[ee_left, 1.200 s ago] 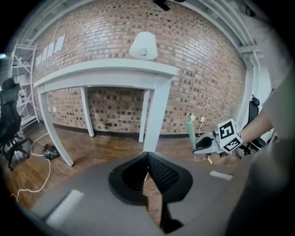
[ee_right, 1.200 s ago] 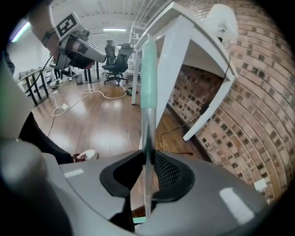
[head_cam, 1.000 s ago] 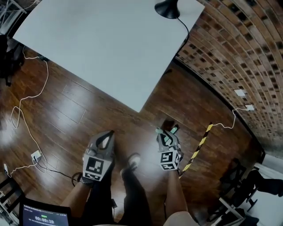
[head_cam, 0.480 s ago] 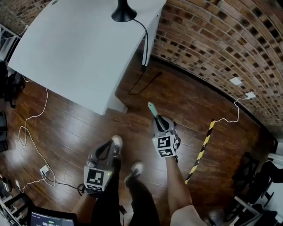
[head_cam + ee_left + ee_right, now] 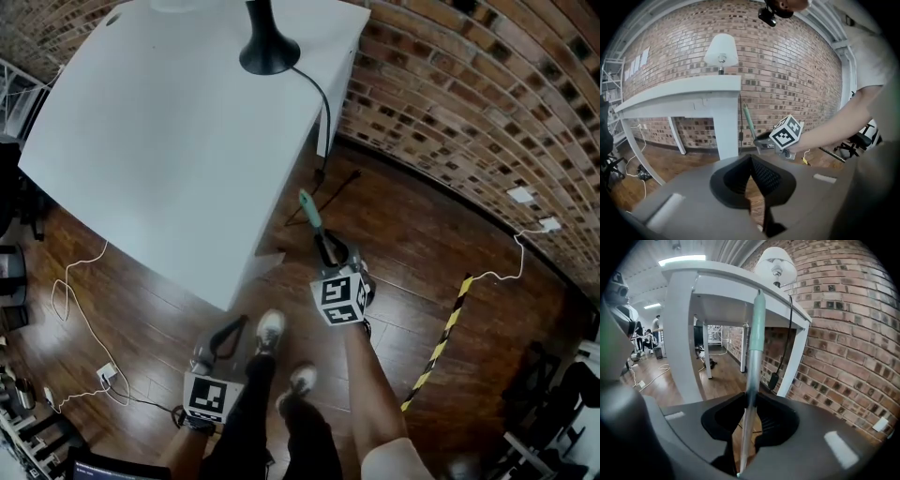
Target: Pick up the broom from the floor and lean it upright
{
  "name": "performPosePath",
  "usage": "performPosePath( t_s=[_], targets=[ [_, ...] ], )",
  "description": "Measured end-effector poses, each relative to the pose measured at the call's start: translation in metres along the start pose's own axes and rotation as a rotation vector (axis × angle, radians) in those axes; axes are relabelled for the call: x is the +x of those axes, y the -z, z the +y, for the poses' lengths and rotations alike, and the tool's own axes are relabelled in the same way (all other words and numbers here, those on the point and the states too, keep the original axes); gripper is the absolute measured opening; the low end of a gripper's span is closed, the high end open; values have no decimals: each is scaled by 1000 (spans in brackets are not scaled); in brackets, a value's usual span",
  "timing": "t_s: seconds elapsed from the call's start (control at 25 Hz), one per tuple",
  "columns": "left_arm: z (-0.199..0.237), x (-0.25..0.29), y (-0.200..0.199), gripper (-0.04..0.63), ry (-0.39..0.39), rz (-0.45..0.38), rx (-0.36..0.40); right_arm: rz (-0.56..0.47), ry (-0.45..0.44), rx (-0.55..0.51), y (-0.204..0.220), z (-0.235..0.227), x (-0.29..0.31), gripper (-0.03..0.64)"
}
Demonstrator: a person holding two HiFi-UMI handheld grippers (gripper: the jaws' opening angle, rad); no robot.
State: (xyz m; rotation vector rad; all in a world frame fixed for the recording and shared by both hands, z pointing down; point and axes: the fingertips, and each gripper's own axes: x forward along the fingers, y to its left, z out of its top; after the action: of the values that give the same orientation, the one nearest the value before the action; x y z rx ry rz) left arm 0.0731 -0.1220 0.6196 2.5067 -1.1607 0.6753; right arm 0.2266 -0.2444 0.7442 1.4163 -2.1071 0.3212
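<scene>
Broom [image 5: 751, 380]: silver handle, green tip, tilted upward.

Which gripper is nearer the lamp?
Right. The right gripper, clamped on the broom handle, is by the table edge on the lamp's side; the left gripper is farther back, beside the shoes.

**Head view.** My right gripper [image 5: 329, 248] and forearm cover the lower shaft of the broom [image 5: 308, 213], so only its green upper end shows. The top edge cuts the lamp [image 5: 268, 52] off just above its base. The bottom edge cuts off a screen [image 5: 103, 466], leaving its display unreadable. A yellow-and-black striped strip [image 5: 441, 339] on the floor is too small to identify.

**Right gripper view.** The shaft runs down between my jaws to the bottom edge, and the bristle end appears in no view. Distant people [image 5: 647, 339] are too small to make out.
</scene>
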Motion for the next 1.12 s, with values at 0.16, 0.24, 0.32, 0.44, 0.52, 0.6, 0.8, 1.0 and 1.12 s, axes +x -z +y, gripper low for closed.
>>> performPosePath(
  t_s=[0.16, 0.24, 0.32, 0.44, 0.52, 0.6, 0.8, 1.0, 1.12],
  targets=[
    [16, 9, -1, 2, 4, 13, 12, -15, 8, -10, -17, -7, 14, 95],
    [22, 14, -5, 2, 5, 12, -7, -22, 16, -10, -25, -11, 20, 95],
    [27, 17, -7, 2, 10, 16, -16, -36, 30, -9, -34, -15, 24, 95],
    [34, 20, -4, 2, 22, 25, 0, -53, 41, -12, -47, -19, 29, 95],
    [37, 21, 1, 2, 32, 32, 22, -56, 44, -7, -53, -21, 34, 95],
    [39, 21, 1, 2, 43, 30, 19, -60, 42, 2, -56, -21, 38, 94],
    [38, 27, -4, 2, 60, 16, -52, -83, 60, -2, -56, -24, 47, 103],
    [34, 26, 2, 2, 101, 2, -89, -85, 80, -33, -62, -30, 59, 151],
    [34, 24, 7, 2, 109, 12, -91, -85, 86, -36, -65, -34, 61, 160]
  ],
)
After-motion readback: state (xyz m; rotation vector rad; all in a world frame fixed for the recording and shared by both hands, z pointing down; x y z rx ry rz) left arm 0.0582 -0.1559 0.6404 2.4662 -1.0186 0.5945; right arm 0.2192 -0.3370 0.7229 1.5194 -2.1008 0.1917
